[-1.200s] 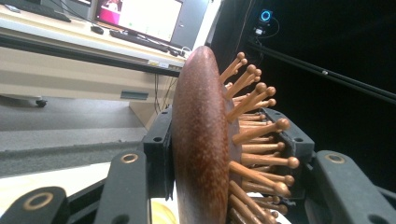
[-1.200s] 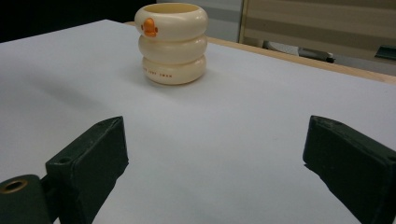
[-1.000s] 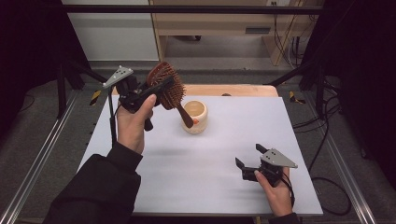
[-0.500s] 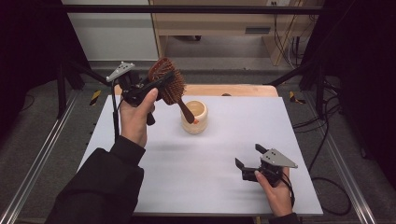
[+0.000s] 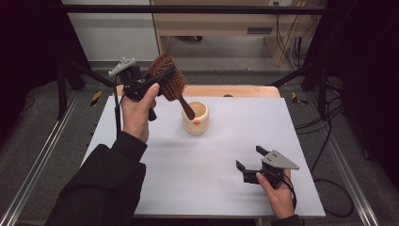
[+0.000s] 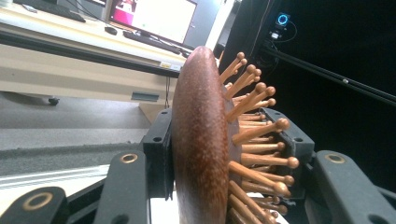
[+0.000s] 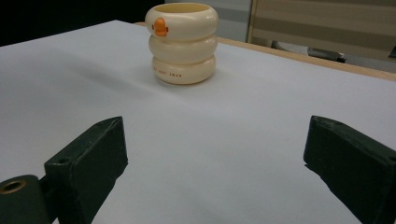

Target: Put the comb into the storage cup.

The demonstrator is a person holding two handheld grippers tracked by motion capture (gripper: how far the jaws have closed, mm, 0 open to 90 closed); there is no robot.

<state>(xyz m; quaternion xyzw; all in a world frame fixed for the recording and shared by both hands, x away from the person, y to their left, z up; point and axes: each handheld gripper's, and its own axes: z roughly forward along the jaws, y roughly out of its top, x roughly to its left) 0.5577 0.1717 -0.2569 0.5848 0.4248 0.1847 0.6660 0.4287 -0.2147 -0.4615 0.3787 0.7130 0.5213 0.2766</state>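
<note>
I see my left gripper (image 5: 162,80) clamped on the wooden hairbrush (image 5: 170,84), raised with its handle tip just above the cream ringed cup (image 5: 195,118), while my right gripper (image 5: 251,165) rests jaws apart on the white table (image 5: 197,169).

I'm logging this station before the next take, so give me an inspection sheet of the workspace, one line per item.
Surface: white table, flat; wooden edge at the far side.
Job's things: wooden hairbrush held up in the air, handle pointing down toward the cream ringed cup, which stands upright on the table with an orange mark on its side.
Clutter: nothing seen.
Grippers: left gripper shut on the hairbrush head, jaws on its back and bristle side; right gripper open, low near the table's near right corner.
Cables: one trails from each gripper; more lie on the floor at right.
Surroundings: metal frame rails, wooden furniture behind, dark curtains.
</note>
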